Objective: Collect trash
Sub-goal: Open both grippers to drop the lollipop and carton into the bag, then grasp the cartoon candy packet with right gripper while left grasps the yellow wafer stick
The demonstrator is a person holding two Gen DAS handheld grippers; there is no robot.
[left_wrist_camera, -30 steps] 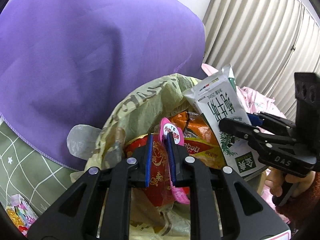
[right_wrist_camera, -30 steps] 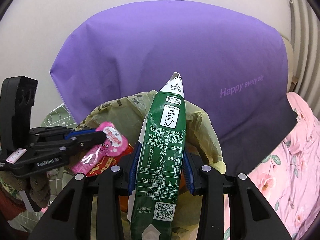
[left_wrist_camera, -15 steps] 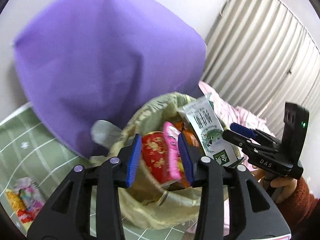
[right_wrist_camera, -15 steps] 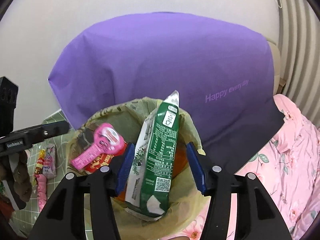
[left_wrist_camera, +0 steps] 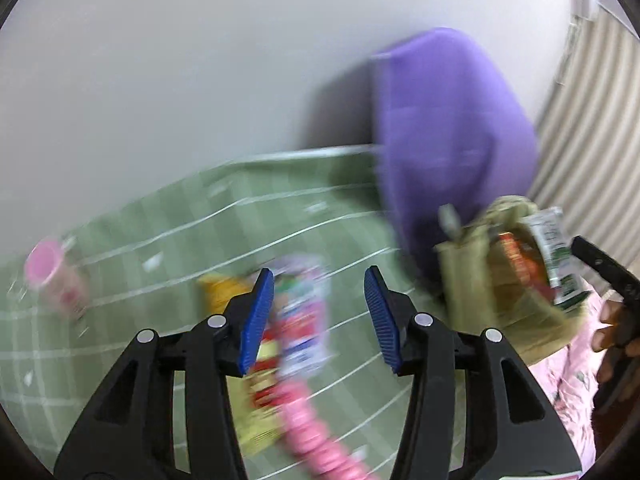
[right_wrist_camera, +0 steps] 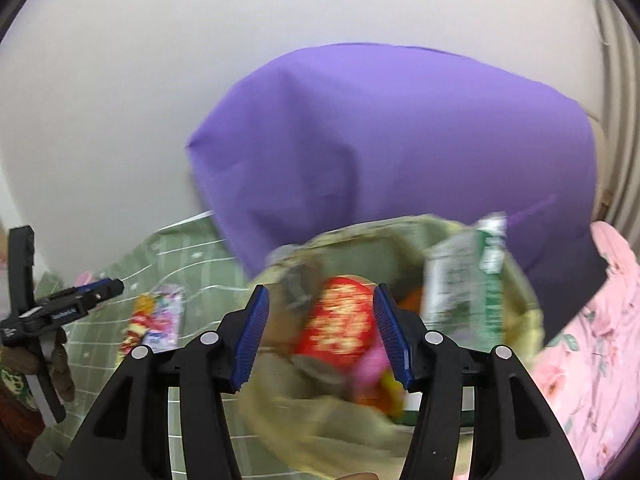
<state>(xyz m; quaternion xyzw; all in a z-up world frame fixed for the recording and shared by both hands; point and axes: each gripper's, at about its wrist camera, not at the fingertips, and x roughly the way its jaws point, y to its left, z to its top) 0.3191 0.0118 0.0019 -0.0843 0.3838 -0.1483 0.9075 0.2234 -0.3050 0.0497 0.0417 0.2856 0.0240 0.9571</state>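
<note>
The yellow-green trash bag point(right_wrist_camera: 516, 304) stands open below my right gripper point(right_wrist_camera: 322, 334), which is open and empty above it. Inside are a red wrapper point(right_wrist_camera: 340, 324), a pink wrapper point(right_wrist_camera: 370, 364) and a green-and-white milk carton point(right_wrist_camera: 464, 288). My left gripper point(left_wrist_camera: 318, 316) is open and empty over the green checked cloth point(left_wrist_camera: 160, 240). Blurred colourful snack wrappers point(left_wrist_camera: 300, 312) and a pink strip point(left_wrist_camera: 316, 436) lie under it. The bag point(left_wrist_camera: 472, 284) shows at the right in the left wrist view.
A large purple cushion point(right_wrist_camera: 400, 148) stands behind the bag against a pale wall. A pink cup point(left_wrist_camera: 52, 276) stands on the cloth at far left. Pink floral fabric point(right_wrist_camera: 596, 352) lies to the right. A ribbed curtain point(left_wrist_camera: 592, 128) hangs at the far right.
Both grippers opened and let go of the pink wrapper and the milk carton, which now sit in the bag. My left gripper swung left over the wrappers on the cloth. My right gripper drew back.
</note>
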